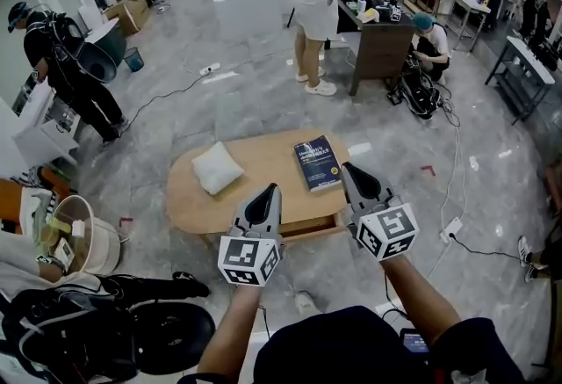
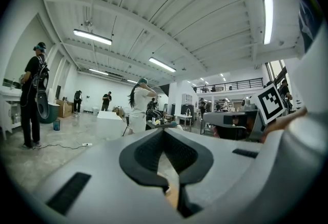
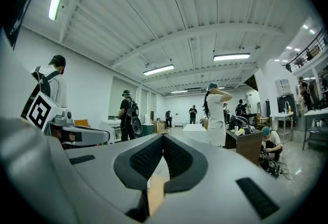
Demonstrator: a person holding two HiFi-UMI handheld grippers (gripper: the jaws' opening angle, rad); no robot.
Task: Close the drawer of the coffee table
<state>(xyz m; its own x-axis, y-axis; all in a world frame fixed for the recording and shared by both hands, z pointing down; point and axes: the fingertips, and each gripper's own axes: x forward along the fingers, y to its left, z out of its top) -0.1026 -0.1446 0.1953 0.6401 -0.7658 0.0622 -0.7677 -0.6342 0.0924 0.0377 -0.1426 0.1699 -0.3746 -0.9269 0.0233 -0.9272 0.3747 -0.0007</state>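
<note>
Jaws together, beside ajar drawer [image 1: 313, 227] edge

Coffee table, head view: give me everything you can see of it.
The coffee table is a low oval with a light wood top, standing on grey floor. A white pillow lies on its left part, a dark blue book right of centre. The drawer in its near side is out a little. The left gripper and right gripper, both shut, are over its near edge; contact can't be told.
</note>
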